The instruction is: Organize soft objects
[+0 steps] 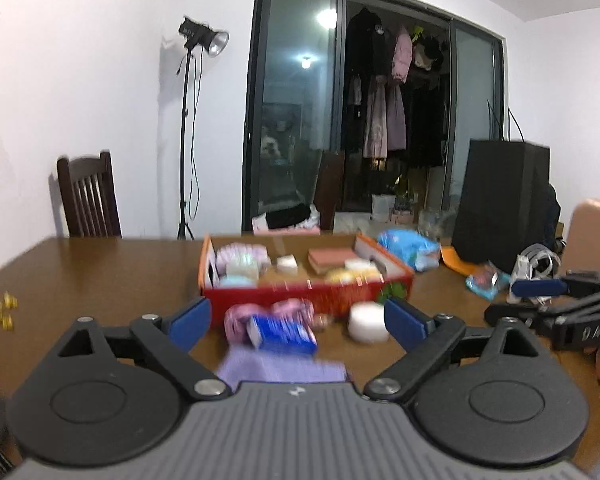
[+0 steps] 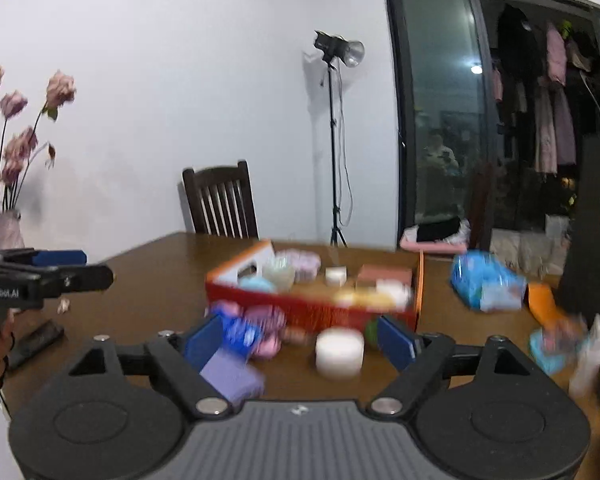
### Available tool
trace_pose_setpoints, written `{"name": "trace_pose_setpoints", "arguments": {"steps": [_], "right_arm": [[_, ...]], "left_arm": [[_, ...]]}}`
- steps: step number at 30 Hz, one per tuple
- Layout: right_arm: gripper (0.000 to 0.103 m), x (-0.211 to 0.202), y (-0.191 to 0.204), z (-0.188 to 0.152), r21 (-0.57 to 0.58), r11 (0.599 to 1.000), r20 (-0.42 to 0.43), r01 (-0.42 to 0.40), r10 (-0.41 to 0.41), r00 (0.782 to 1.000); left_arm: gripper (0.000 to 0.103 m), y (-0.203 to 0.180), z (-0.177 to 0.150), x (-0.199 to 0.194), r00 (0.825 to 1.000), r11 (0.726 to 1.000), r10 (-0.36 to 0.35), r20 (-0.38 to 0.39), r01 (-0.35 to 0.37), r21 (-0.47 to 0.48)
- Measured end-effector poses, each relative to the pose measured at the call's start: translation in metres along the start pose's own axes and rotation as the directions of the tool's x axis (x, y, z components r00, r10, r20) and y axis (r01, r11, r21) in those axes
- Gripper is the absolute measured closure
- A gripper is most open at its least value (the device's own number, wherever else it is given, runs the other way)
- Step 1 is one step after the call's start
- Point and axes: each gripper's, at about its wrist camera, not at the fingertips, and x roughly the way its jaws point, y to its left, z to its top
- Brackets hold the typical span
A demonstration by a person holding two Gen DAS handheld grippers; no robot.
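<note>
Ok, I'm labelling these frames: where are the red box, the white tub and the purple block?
red box (image 1: 300, 294), left wrist view, front wall
white tub (image 2: 339, 350), right wrist view, side
purple block (image 2: 232, 378), right wrist view, top face

I see a red and orange box (image 1: 308, 292) on the brown table (image 1: 100, 272), a white roll (image 1: 368, 322), a lilac cloth (image 1: 280, 368) and blue gripper pads (image 1: 190, 322).

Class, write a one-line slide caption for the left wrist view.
Open left gripper faces a red box of soft items on a wooden table.
</note>
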Motion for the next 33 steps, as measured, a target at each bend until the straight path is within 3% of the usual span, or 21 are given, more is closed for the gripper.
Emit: {"name": "trace_pose_setpoints", "arguments": {"steps": [4, 8, 12, 13, 15, 20, 22, 27, 32, 33], "right_arm": [[0.019, -0.003, 0.002, -0.033, 0.036, 0.999, -0.058, 0.034, -0.031, 0.998], [0.019, 0.001, -0.002, -0.039, 0.052, 0.997, -0.071, 0.053, -0.049, 0.996], [0.021, 0.019, -0.007, -0.036, 0.108, 0.994, -0.072, 0.015, -0.008, 0.997], [0.021, 0.028, -0.007, -0.036, 0.118, 0.993, -0.08, 0.007, 0.003, 0.997], [0.026, 0.047, -0.005, -0.034, 0.12, 0.993, -0.101, -0.001, 0.014, 0.995], [0.038, 0.108, -0.002, -0.029, 0.182, 0.982, -0.161, -0.058, 0.088, 0.983], [0.048, 0.138, -0.004, -0.024, 0.244, 0.966, -0.186, -0.082, 0.13, 0.974], [0.051, 0.2, -0.011, -0.017, 0.432, 0.89, -0.174, -0.149, 0.245, 0.954], [0.06, 0.241, -0.014, -0.026, 0.55, 0.821, -0.202, -0.154, 0.309, 0.929], [0.067, 0.241, -0.016, -0.029, 0.572, 0.802, -0.187, -0.173, 0.333, 0.924]], "left_arm": [[0.008, -0.012, -0.027, 0.008, 0.997, 0.999, 0.015, -0.079, -0.012, 0.043], [0.008, -0.01, -0.036, 0.018, 0.995, 1.0, 0.0, -0.103, 0.002, 0.021], [0.01, -0.001, -0.033, 0.038, 0.995, 1.0, -0.004, -0.104, 0.001, -0.022], [0.012, 0.003, -0.032, 0.044, 0.994, 0.999, -0.003, -0.111, -0.001, -0.04], [0.026, 0.012, -0.029, 0.062, 0.991, 0.997, 0.008, -0.136, -0.019, -0.079], [0.04, 0.039, -0.016, 0.11, 0.985, 0.985, 0.01, -0.171, -0.04, -0.169], [0.046, 0.049, -0.013, 0.128, 0.984, 0.979, 0.005, -0.178, -0.041, -0.199], [0.069, 0.076, -0.012, 0.168, 0.968, 0.957, -0.049, -0.248, -0.025, -0.288], [0.076, 0.094, -0.021, 0.186, 0.951, 0.923, -0.127, -0.282, 0.009, -0.384], [0.077, 0.095, -0.021, 0.185, 0.951, 0.921, -0.131, -0.279, 0.012, -0.39]]}}
